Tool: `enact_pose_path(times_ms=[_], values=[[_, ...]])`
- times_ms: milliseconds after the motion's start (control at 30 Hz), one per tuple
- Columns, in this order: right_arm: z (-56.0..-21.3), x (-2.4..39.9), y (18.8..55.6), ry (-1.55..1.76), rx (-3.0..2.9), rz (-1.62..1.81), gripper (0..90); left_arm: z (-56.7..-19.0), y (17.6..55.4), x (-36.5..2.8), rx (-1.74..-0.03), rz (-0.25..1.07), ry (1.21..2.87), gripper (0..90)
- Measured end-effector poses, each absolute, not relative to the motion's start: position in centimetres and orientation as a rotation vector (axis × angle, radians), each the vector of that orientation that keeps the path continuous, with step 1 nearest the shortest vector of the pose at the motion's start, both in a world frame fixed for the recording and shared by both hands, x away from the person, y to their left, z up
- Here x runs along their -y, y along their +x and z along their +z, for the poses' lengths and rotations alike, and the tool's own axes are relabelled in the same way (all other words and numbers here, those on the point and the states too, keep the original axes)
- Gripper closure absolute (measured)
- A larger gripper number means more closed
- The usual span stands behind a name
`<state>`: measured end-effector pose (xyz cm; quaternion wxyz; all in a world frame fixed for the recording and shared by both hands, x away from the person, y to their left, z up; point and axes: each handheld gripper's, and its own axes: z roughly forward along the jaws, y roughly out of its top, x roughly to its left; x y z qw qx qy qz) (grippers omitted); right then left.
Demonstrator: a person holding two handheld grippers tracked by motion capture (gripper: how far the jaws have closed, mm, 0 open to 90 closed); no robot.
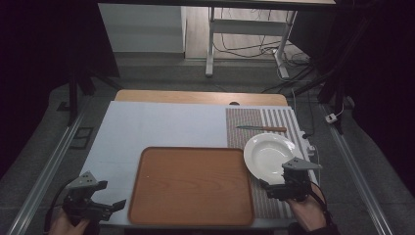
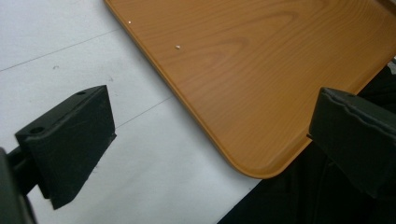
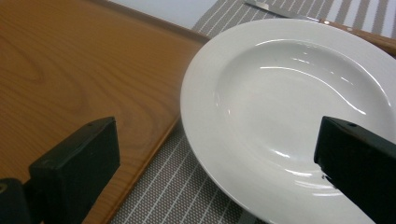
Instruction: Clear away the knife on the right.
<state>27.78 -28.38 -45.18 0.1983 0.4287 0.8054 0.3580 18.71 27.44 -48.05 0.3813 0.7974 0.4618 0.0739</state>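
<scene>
A: High view — the right gripper (image 1: 284,188) sits at the near rim of the plate (image 1: 268,155), which lies on the striped mat (image 1: 262,128), its left edge just beside the tray (image 1: 191,186). Is it gripping yet?

B: No. In the right gripper view the jaws stand wide apart with nothing between them — one over the tray edge (image 3: 154,140), one over the plate's (image 3: 280,107) bowl. I'd judge the step is taking the plate by its rim.

A: How to do it well?

B: Slide one jaw under the near rim and the other onto its top, close squarely, then lift level — glazed rims slip.

A: And the left gripper (image 1: 100,205)?

B: Spread too, empty, by the tray's near left corner (image 2: 252,168). Mind the knife (image 1: 262,129) lying beyond the plate.
</scene>
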Motion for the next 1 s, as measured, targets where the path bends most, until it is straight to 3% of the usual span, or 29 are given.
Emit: enact_pose_path(times_ms=[1000], values=[[-45.5, 27.8, 33.0, 1.245, -2.275, 0.959, 0.6, -48.0, 18.7, -27.4, -1.179, 0.195, 2.041, 0.7]])
